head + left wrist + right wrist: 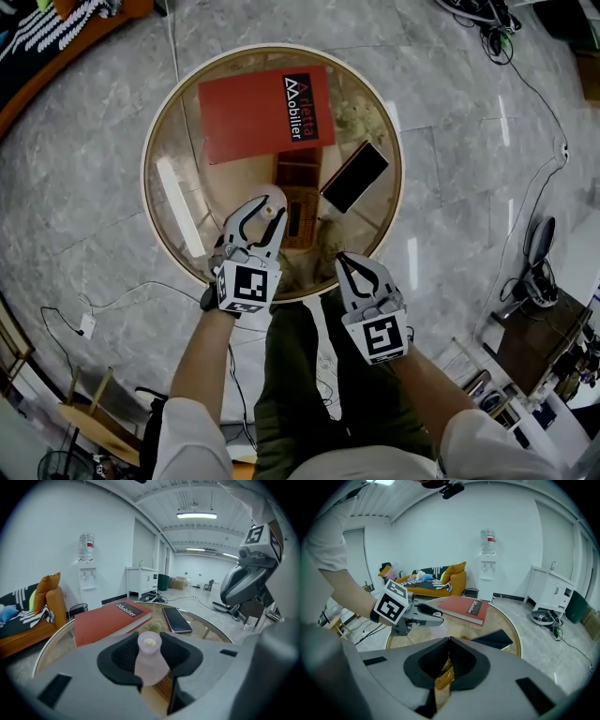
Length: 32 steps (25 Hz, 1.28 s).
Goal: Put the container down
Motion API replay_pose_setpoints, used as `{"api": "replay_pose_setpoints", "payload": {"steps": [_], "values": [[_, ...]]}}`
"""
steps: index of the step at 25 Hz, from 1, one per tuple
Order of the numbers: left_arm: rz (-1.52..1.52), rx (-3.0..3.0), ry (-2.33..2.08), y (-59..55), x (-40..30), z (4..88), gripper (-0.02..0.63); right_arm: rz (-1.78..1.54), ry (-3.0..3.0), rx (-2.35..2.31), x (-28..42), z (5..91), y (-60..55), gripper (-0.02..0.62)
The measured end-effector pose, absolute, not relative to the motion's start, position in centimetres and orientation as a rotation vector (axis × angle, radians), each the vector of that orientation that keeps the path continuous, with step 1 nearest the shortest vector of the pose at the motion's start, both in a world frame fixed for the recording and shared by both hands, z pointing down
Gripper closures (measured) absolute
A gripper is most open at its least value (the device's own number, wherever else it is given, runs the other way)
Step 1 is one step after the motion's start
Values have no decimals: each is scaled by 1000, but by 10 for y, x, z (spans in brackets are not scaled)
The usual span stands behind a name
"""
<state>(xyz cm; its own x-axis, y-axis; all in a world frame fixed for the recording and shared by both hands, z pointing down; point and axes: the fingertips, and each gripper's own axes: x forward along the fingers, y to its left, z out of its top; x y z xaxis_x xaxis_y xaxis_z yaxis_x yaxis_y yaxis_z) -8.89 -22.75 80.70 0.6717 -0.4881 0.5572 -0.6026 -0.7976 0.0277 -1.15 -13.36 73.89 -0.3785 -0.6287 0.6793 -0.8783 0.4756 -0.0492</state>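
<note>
Bright, even light from ceiling strips [197, 515]; white glare streaks the glass table [176, 206]; gripper views bulge, darkening at edges; the near container [151, 660] looks soft.

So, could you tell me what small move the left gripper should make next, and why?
Probably ease the left gripper down until the container stands on the glass table, then open. Its jaws grip the container upright near the table's edge, clear of the red book and the phone; whether its base touches the glass I cannot tell.
</note>
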Motion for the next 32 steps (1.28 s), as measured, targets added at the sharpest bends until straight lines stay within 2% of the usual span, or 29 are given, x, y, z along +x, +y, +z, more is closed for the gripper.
{"api": "replay_pose_setpoints", "payload": {"steps": [4, 9, 12, 14, 24, 32], "values": [[839, 2650, -868, -223, -97, 805, 416, 565, -2108, 1263, -8, 730, -134, 572], [859, 2626, -908, -211, -123, 776, 421, 539, -2097, 1285, 1, 710, -130, 572], [845, 2600, -976, -207, -141, 747, 452, 514, -2093, 1308, 7, 692, -128, 572], [827, 2582, -1031, -206, -151, 722, 503, 494, -2095, 1323, 11, 677, -127, 572], [742, 2593, -1184, -193, -178, 598, 590, 431, -2068, 1388, 28, 592, -105, 572], [718, 2613, -1187, -160, -186, 533, 599, 416, -2053, 1466, 43, 530, -86, 574]]}}
